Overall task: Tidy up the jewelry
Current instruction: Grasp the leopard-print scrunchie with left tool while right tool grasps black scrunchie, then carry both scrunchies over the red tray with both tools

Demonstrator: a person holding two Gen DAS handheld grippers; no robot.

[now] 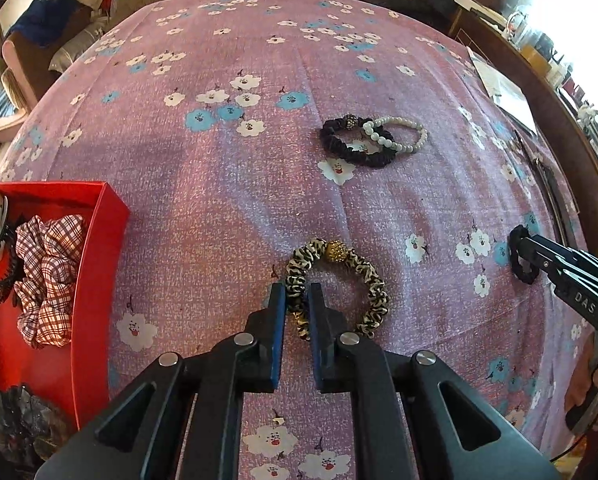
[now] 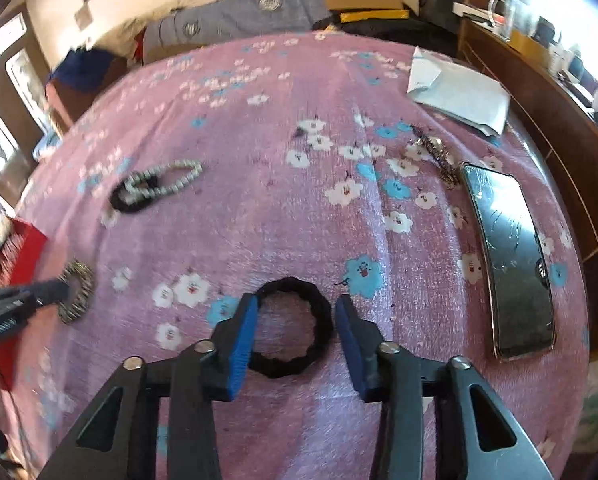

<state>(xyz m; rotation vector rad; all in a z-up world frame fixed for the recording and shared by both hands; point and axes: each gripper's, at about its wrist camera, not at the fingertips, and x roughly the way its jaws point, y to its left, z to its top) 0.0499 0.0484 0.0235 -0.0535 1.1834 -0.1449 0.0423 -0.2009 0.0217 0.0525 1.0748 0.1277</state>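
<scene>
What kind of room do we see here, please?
Probably a bedroom at home: a bed under a pink floral sheet, folded bedding at its far end, and wooden furniture alongside.

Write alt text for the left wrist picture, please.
The left gripper is shut on a leopard-print scrunchie lying on a pink floral bedspread. A red box of hair accessories sits to its left.
</scene>
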